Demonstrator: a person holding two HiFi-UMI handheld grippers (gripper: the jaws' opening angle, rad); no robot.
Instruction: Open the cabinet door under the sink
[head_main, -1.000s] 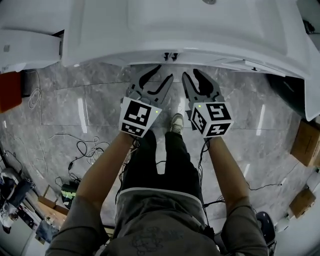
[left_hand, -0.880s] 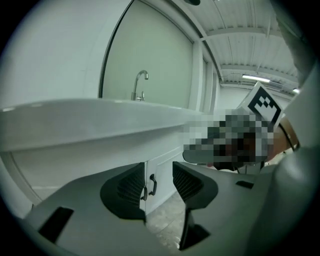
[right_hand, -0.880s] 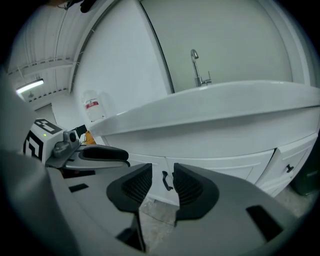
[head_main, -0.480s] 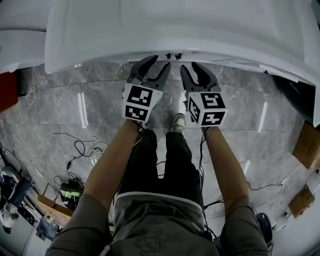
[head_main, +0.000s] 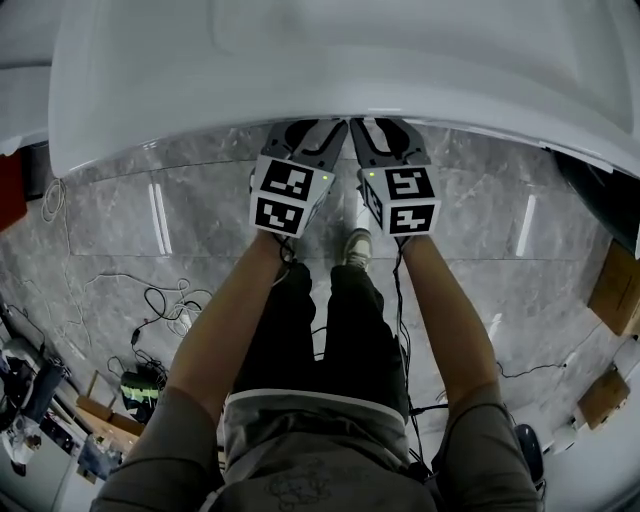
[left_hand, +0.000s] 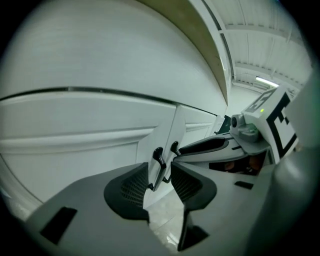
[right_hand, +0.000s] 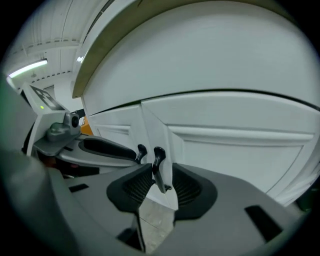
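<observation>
A white sink basin (head_main: 300, 70) overhangs two white cabinet doors that meet at a centre seam. The left door (left_hand: 90, 145) carries a black handle (left_hand: 159, 159). My left gripper (left_hand: 161, 177) straddles it, and its jaws are closing with a small gap still on either side. The right door (right_hand: 240, 150) has a matching handle (right_hand: 158, 165), which stands between the pads of my right gripper (right_hand: 162, 182) without being pressed. In the head view the left gripper (head_main: 310, 128) and right gripper (head_main: 385, 128) sit side by side, their tips hidden under the basin rim.
Grey marble floor lies below, with loose cables (head_main: 160, 300) at the left. The person's legs and a shoe (head_main: 355, 245) are directly under the grippers. Cardboard boxes (head_main: 615, 285) stand at the right and a red object (head_main: 10, 190) at the left edge.
Both grippers have sunk and moved forward together towards the cabinet. Their fingertips, visible below the basin rim before, are now tucked under it.
</observation>
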